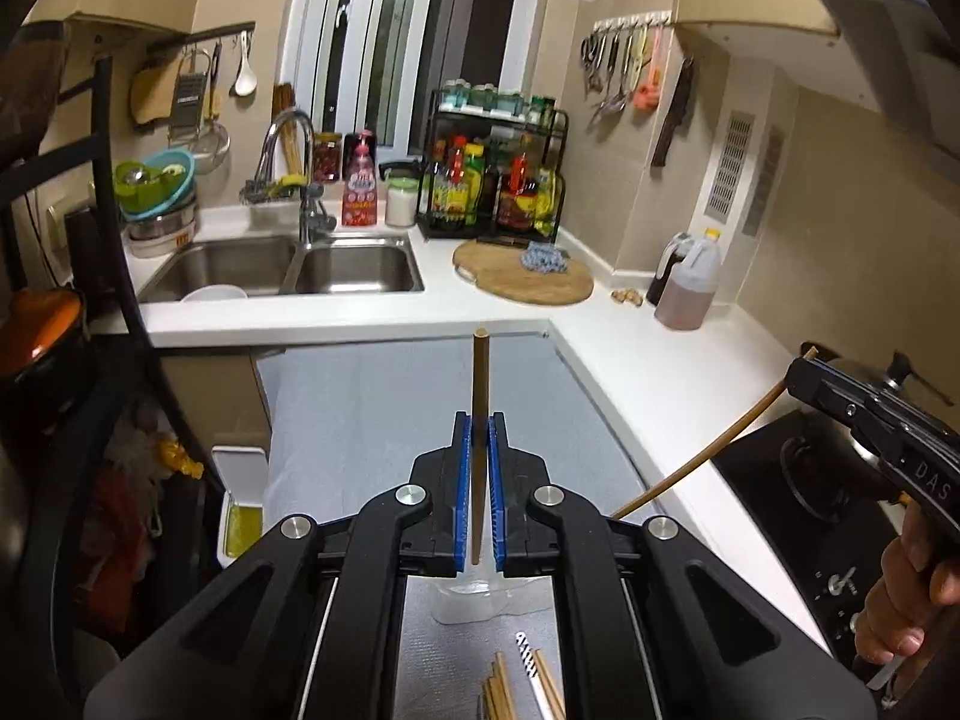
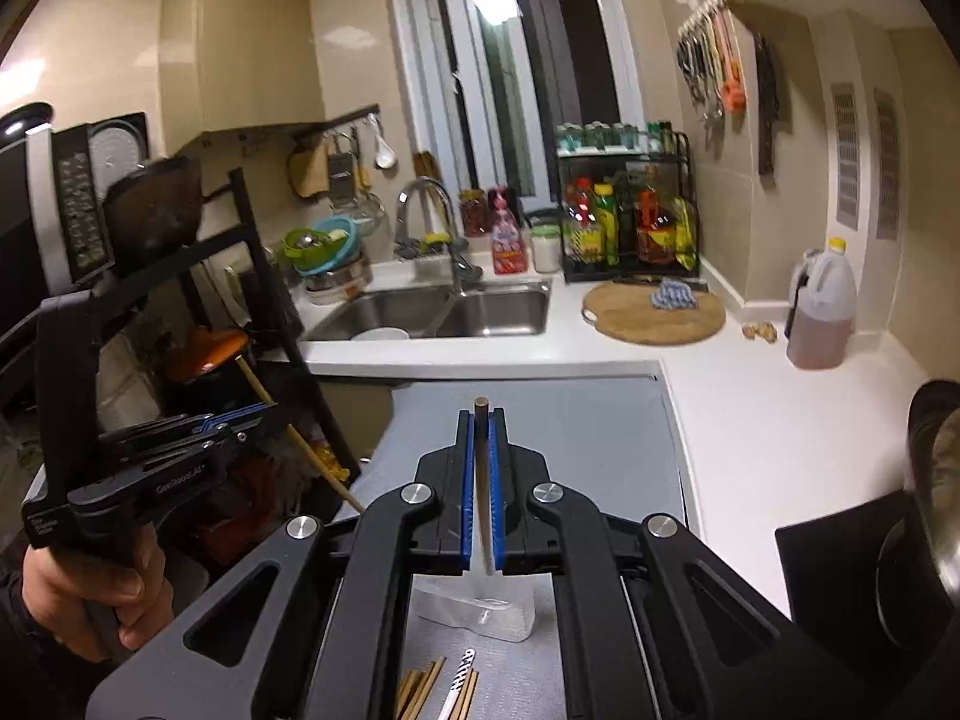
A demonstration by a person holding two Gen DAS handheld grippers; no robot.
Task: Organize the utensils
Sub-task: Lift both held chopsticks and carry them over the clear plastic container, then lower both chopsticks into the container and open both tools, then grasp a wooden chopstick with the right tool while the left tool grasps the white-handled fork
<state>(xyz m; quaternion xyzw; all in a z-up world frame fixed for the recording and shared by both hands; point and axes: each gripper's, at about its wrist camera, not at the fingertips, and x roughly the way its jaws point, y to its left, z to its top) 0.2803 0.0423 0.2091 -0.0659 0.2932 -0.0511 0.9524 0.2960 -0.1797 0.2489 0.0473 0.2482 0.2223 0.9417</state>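
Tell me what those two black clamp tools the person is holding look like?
Both are matte black handheld tools. The left gripper and right gripper each have two flat fingers lined with ribbed blue pads, driven by angular black linkage arms joined with round silver pins. Pale lettering marks their sides. Bare hands grip pistol-style handles; no cables are visible.

Below my left gripper, the bundle of chopsticks runs off the frame's bottom edge, so I can't count them. To its right, the pot blurs against the frame edge, half cut off. My right gripper hides most of its own chopstick between the blue pads.
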